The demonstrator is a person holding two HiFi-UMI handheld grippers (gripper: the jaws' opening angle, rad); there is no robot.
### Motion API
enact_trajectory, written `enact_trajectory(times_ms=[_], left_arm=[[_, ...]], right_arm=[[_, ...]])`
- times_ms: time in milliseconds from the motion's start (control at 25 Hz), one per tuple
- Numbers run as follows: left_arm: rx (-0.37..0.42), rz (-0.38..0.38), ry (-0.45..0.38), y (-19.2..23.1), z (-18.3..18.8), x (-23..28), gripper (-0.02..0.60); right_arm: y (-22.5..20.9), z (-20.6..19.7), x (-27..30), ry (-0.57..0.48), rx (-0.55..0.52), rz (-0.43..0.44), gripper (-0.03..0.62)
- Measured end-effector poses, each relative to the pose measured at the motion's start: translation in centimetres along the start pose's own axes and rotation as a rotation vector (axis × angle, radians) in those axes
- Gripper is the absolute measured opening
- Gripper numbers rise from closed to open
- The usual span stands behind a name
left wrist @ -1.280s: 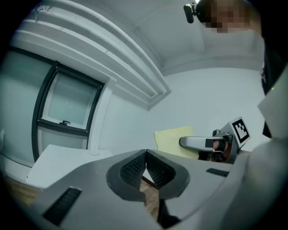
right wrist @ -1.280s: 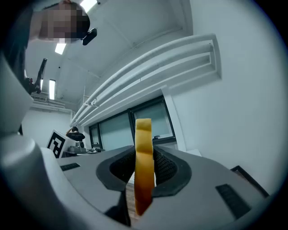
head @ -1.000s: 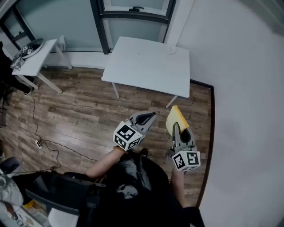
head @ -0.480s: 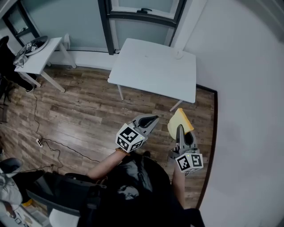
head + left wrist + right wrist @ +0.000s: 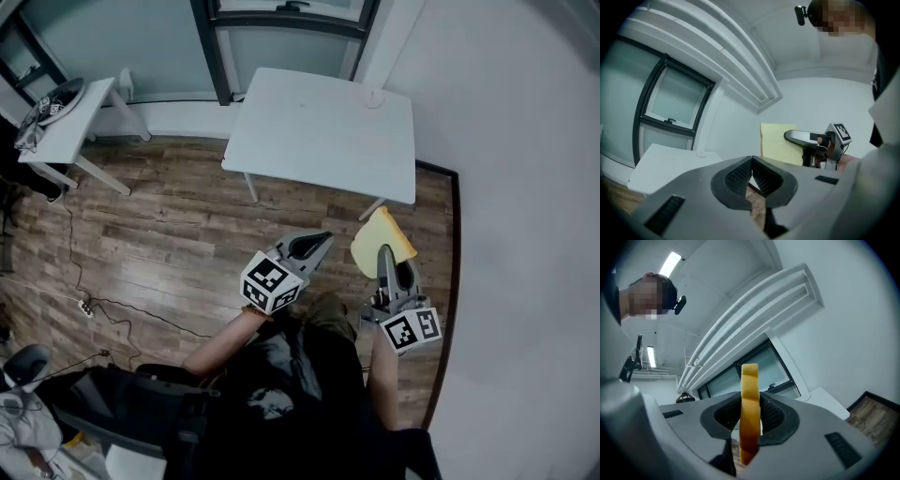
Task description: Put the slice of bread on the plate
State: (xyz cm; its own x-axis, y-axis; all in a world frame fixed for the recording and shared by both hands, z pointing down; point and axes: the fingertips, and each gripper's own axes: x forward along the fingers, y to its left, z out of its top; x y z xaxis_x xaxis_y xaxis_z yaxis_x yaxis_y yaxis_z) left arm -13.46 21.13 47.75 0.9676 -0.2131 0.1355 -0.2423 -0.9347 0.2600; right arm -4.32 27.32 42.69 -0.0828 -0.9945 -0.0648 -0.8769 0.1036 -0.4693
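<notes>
A pale yellow slice of bread (image 5: 379, 241) stands on edge, high over the wood floor, with my right gripper (image 5: 383, 255) shut on its lower part. In the right gripper view the bread slice (image 5: 750, 390) rises between the pads of that gripper (image 5: 750, 405). My left gripper (image 5: 311, 246) is beside it, to the left, shut and holding nothing. In the left gripper view its tips (image 5: 751, 162) meet, and the bread (image 5: 774, 143) shows beyond them to the right. Ahead stands a white table (image 5: 309, 141) with a small white round thing (image 5: 375, 97) at its far right corner.
A smaller white table (image 5: 70, 131) with a dark object stands at the far left. Cables (image 5: 112, 314) trail over the wood floor. A white wall (image 5: 525, 234) closes the right side and dark-framed windows (image 5: 281, 19) the back. A chair (image 5: 122, 412) is behind, lower left.
Both grippers have moved a little toward the white table. The bread stays clamped in the right gripper, which has rolled slightly. The left gripper stays shut.
</notes>
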Motion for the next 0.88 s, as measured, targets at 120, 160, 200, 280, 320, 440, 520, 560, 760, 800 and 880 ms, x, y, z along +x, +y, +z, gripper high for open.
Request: enact_trajectory(times_ms=[120,160,200,280,320,440,520,560,760,800,880], left_arm=[[0.002,-0.002,0.005,0.7,0.4,1.8,0.005],[0.006,0.001,0.006,1.2,0.7,2.5,0.005],[0.009,0.006,0.007,1.8,1.0,3.2,0.005],[0.02,0.017,0.005,2.7,1.6,4.8,0.005],[0.029,0.02,0.003,3.0,2.0,5.8,0.005],[0.047,0.028,-0.005,3.8,3.0,9.3,0.005],[0.05,0.032,-0.004,4.2,3.5,11.7,0.005],[0.052,0.031,-0.001,4.2,3.7,12.9,0.005],[0.058,0.015,0.022,4.2,3.8,17.9,0.005],[0.058,0.015,0.025,4.3,3.9,18.6,0.005],[0.058,0.016,0.031,4.5,3.9,20.1,0.005]], right_arm=[[-1.6,0.5,1.5,-0.001,0.016,0.005,0.098],[-2.2,0.7,2.1,0.0,0.019,0.006,0.098],[-2.8,0.8,2.7,0.002,0.02,0.008,0.098],[-4.3,1.2,3.8,0.01,0.012,0.012,0.098],[-5.2,1.4,4.2,0.013,0.005,0.014,0.098],[-8.1,2.4,5.1,0.02,0.002,0.018,0.098],[-9.9,2.9,5.8,0.03,0.004,0.023,0.098],[-10.8,3.2,6.1,0.035,0.004,0.025,0.098],[-14.6,4.9,7.3,0.046,0.013,0.039,0.098],[-15.2,5.1,7.6,0.052,0.014,0.042,0.098],[-16.6,5.2,8.2,0.068,0.019,0.045,0.098]])
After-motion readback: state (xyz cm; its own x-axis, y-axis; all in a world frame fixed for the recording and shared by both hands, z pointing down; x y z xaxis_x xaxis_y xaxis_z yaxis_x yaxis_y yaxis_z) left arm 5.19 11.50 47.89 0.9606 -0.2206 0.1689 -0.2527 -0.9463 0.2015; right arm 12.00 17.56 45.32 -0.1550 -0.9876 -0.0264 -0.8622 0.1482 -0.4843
